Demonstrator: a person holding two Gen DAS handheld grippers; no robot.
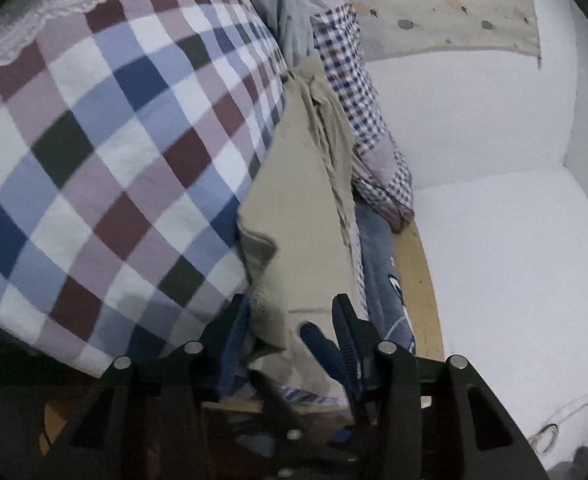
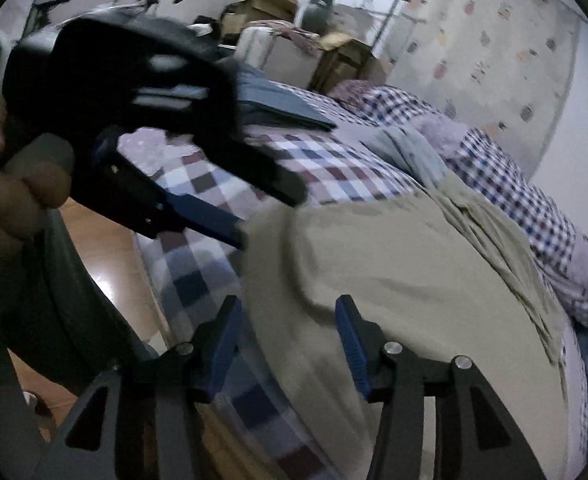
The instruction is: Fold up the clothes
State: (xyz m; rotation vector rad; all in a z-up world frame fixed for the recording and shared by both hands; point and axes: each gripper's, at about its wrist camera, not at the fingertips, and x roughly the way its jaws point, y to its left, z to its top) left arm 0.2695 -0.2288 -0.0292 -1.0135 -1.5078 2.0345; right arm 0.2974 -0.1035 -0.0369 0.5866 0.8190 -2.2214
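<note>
Left gripper (image 1: 294,320) pinches the khaki garment (image 1: 298,200) hem at six o'clock, lifting it; right gripper (image 2: 287,320) spread wide, poised to grab.

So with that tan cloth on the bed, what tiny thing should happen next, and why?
Probably close the right gripper on the tan cloth: its fingers stand open with the cloth's edge between them. The left gripper seems to have an edge of that cloth between its own fingers already, so both ends could then lift.

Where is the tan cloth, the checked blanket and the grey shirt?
tan cloth (image 2: 406,264): right wrist view, on its flat middle.
checked blanket (image 1: 113,160): left wrist view, on its big squares.
grey shirt (image 1: 289,16): left wrist view, on its crumpled folds.
</note>
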